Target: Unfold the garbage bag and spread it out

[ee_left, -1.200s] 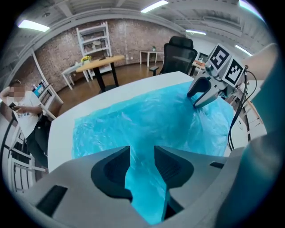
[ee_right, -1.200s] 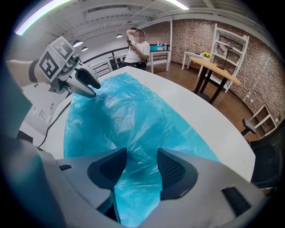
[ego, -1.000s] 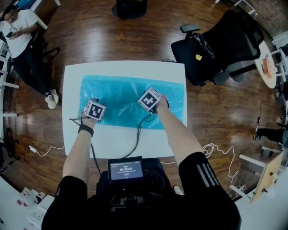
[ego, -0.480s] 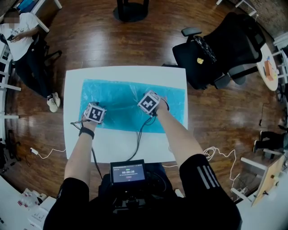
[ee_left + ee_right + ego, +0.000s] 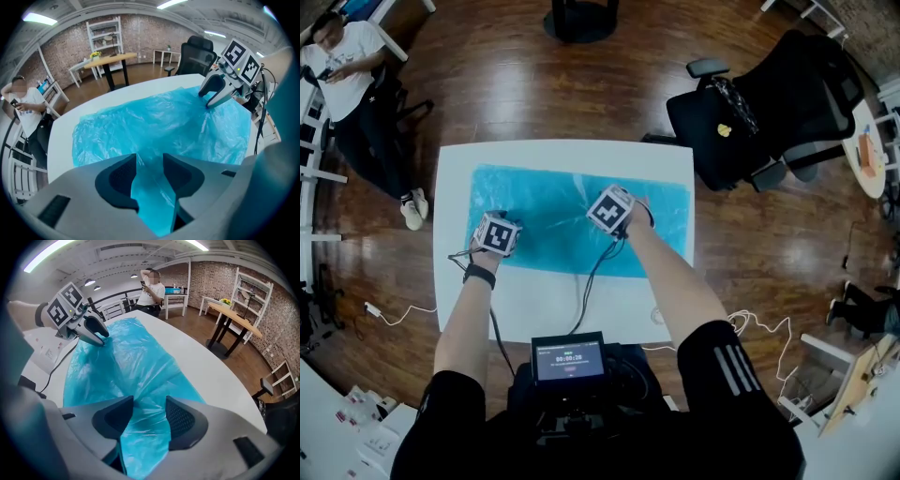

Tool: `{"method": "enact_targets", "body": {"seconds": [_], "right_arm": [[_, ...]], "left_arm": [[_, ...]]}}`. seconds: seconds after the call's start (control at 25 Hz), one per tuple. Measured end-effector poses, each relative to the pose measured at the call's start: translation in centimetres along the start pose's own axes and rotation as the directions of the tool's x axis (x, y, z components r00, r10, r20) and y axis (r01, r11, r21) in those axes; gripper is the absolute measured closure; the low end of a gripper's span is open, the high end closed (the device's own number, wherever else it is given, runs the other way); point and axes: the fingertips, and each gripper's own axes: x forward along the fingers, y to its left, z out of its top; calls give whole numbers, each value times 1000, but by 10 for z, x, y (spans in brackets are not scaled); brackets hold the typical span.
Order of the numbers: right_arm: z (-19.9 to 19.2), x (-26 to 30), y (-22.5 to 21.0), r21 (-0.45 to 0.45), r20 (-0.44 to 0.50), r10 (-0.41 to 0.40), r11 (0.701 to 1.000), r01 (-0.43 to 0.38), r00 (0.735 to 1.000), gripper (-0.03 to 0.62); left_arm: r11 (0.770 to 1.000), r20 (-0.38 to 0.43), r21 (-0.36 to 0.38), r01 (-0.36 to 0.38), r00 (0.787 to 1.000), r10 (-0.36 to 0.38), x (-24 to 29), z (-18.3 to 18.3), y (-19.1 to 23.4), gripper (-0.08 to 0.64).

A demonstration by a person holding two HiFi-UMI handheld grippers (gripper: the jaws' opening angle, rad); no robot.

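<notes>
Now your garbage bag [image 5: 572, 220] lies spread, crinkled translucent blue, on the table [image 5: 562, 305]; your left gripper [image 5: 150, 160] and right gripper [image 5: 149, 404] stand parted over it, clamping nothing.

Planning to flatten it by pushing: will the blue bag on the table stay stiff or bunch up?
Probably floppy: the bag lies wrinkled all over. Likely very light, since the film looks thin and glossy. Pushed, it would likely bunch rather than slide whole across the smooth white table.
</notes>
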Motion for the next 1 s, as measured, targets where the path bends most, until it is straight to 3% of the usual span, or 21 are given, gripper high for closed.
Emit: {"method": "enact_targets", "body": {"seconds": [0.2, 0.48, 0.6, 0.8, 1.0], "right_arm": [[-3, -9, -3, -21, 11, -11, 1000, 11, 1000, 342], [15, -42, -40, 55, 179, -60, 997, 51, 982, 345], [6, -37, -49, 14, 136, -64, 998, 63, 989, 347], [-15, -18, -40, 43, 62, 9, 999, -11, 998, 356], [-17, -18, -45, 34, 63, -27, 999, 25, 998, 439]], "left_arm": [[1000, 11, 27, -2, 1000, 2, -5, -3, -6, 376], [998, 33, 57, 37, 999, -39, 2, -7, -22, 470], [997, 32, 66, 50, 998, -52, 1, -10, -29, 492], [996, 39, 70, 53, 998, -56, -2, -9, -33, 494], [996, 113, 73, 55, 992, -63, -24, 18, -34, 492]]}}
